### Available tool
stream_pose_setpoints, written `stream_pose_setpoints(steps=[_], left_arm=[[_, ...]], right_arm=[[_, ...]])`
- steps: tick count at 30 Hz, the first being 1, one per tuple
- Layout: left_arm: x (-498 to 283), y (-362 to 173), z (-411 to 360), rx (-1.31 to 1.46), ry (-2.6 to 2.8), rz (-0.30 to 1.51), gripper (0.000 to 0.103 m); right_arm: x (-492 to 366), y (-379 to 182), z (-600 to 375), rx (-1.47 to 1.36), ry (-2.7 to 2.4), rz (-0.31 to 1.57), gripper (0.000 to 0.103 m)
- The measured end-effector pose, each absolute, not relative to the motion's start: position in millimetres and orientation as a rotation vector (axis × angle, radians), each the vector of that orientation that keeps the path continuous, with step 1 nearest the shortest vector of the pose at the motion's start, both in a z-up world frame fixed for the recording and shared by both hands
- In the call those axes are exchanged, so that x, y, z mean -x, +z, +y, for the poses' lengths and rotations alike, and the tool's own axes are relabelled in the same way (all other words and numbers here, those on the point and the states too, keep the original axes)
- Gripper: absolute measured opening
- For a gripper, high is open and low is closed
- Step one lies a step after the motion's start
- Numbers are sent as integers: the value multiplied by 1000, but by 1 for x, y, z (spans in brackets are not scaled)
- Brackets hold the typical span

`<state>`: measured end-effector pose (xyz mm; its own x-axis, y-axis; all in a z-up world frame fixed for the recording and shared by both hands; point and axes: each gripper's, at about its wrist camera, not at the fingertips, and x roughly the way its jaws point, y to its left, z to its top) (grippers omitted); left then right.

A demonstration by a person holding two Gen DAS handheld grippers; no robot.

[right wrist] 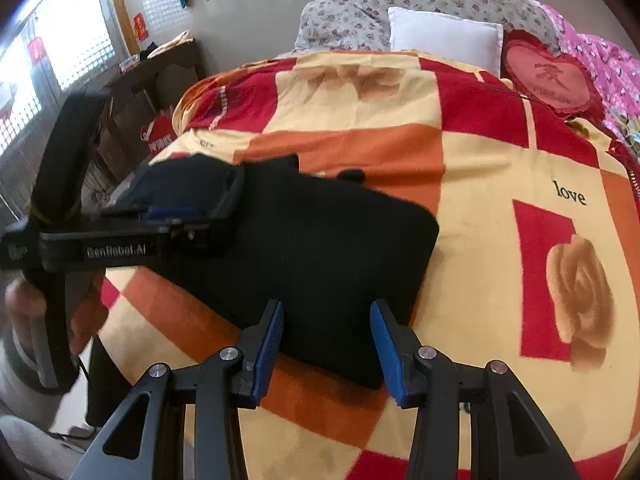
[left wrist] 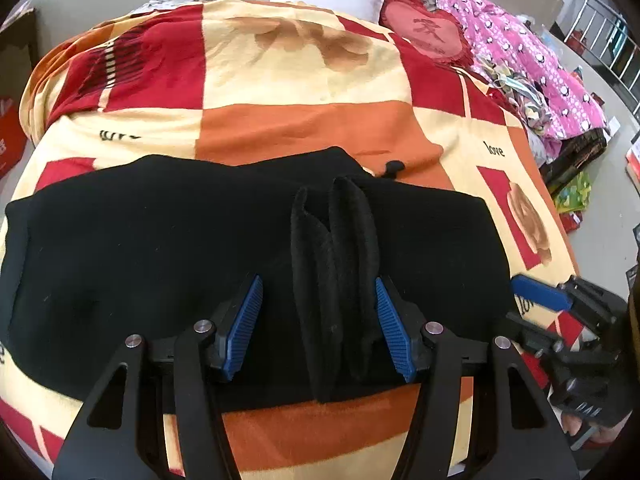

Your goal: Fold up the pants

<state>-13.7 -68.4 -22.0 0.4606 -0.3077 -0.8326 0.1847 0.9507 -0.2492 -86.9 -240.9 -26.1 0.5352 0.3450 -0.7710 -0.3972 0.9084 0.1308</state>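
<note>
- Bed point(left wrist: 304, 128), under a checked blanket point(right wrist: 480, 168), carried the work. Broad bare blanket lay beyond and to the right of the pants; judged ample room to swing a fold over either way.
- Pants point(left wrist: 160, 248): black, lying near the front edge of the bed, apparently already folded into a compact block with rounded corners. Right wrist view showed the block point(right wrist: 320, 248) flat, its near corner just ahead of the right gripper.
- Handling, judged: soft, limp knit or fleece, light, not slippery, not fragile. It would sag between two holds and drag on the napped blanket, so lift rather than slide.
- A bunched ridge of thick folds point(left wrist: 336, 264) stood up from the pants, running towards the left wrist camera between the left jaws. Could not tell whether it was waistband or leg.
- Hold points, judged: near edge or corners, both layers pinched together; the ridge offered the easiest bite.
- Edges: the near hem lay close to the front edge of the bed; a pull towards the person risked slipping the cloth off. Pillows point(right wrist: 444, 36) and a heart cushion point(left wrist: 428, 32) sat well apart at the head.
- Left gripper point(left wrist: 319, 288): jaws apart, straddling the ridge, not clamped on it.
- Right gripper point(right wrist: 327, 312): jaws apart, holding nothing, over the near corner; contact with the cloth could not be told.
</note>
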Motion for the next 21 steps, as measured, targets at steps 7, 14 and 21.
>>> stream_pose_setpoints(steps=[7, 14, 21], left_arm=[[20, -19, -52, 157, -272, 1054, 57], [22, -20, -44, 173, -250, 1050, 57], [27, -13, -31, 182, -221, 1043, 57]], right_arm=[[61, -16, -221, 70, 445, 861, 44], [33, -43, -199, 97, 442, 929, 44], [22, -27, -189, 74, 468, 912, 44]])
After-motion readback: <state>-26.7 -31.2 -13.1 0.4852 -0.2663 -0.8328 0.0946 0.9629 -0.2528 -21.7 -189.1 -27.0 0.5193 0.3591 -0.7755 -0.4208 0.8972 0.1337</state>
